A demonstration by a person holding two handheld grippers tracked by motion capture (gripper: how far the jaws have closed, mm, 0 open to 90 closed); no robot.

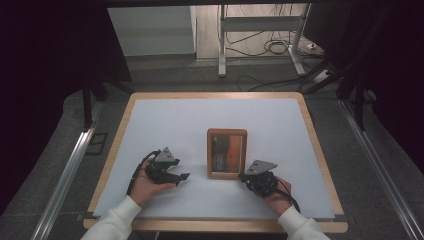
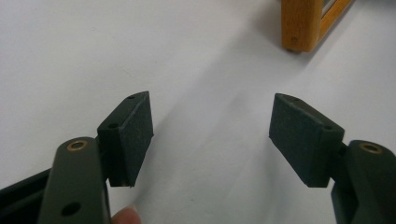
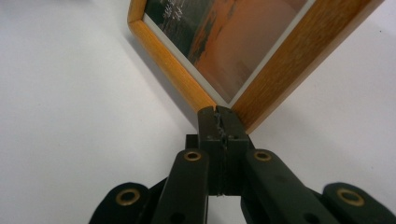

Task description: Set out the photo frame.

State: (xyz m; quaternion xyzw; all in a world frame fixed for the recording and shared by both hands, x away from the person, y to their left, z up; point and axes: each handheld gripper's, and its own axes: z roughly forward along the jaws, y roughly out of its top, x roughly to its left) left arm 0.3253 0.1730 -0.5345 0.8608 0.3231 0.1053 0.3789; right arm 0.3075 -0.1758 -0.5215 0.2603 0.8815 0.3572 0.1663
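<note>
A wooden picture frame (image 1: 227, 152) holding an orange and dark photo lies flat on the white mat, just right of centre. My right gripper (image 1: 244, 176) is shut, its jaws pressed together with nothing between them. In the right gripper view its tips (image 3: 219, 122) sit right at the near corner of the picture frame (image 3: 252, 42). My left gripper (image 1: 180, 178) rests on the mat to the left of the frame, open and empty. Its pads (image 2: 135, 135) stand wide apart, with one corner of the picture frame (image 2: 299, 23) ahead at the upper right.
The white mat (image 1: 165, 125) covers a wooden table (image 1: 120, 125) with a raised rim. Beyond the far edge are a metal stand (image 1: 222, 45) and loose cables (image 1: 272, 47) on the floor. Dark curtains hang at both sides.
</note>
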